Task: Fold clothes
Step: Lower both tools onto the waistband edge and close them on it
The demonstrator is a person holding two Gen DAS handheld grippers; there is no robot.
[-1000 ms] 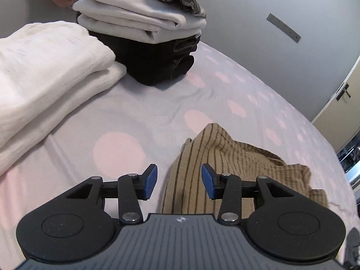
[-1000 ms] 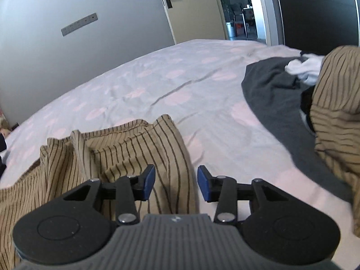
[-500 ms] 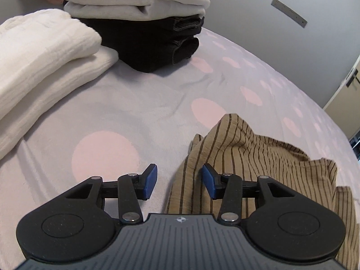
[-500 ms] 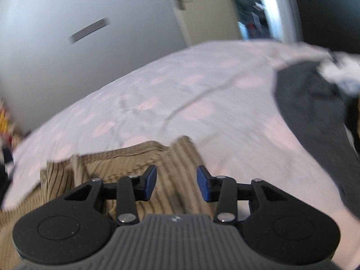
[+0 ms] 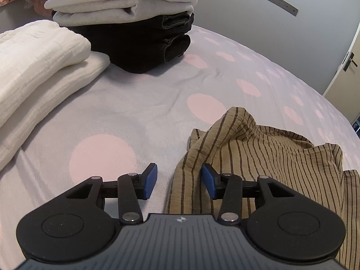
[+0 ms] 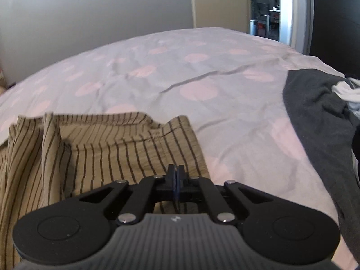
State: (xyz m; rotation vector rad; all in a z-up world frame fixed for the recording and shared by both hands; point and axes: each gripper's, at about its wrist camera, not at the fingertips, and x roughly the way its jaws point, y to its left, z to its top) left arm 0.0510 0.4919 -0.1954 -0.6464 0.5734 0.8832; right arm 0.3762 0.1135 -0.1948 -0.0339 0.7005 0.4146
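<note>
Right gripper [image 6: 177,172] first: its jaws have just been closing and now meet, pads pressed flat together at lower centre of its view, right over the near edge of the striped shirt [image 6: 108,153]. Whether cloth is pinched between them, I cannot tell; the fabric runs under the fingers and the contact point is hidden. The shirt spreads tan with dark stripes across the lower left of that view, rumpled, on the dotted sheet [image 6: 202,72]. A dark grey garment [image 6: 319,121] lies at the right edge, well apart from the shirt, with something white [image 6: 346,92] on top of it.

Over to the left gripper [image 5: 179,181]: jaws about half open, blue pads apart, holding nothing. The shirt's [image 5: 265,153] left edge sits between the pads, nearer the right one, untouched as far as I can see. Upper left, a folded white cloth [image 5: 38,63]; beside it, upper centre, a stack [image 5: 126,22] of pale folded pieces on black ones.
</note>
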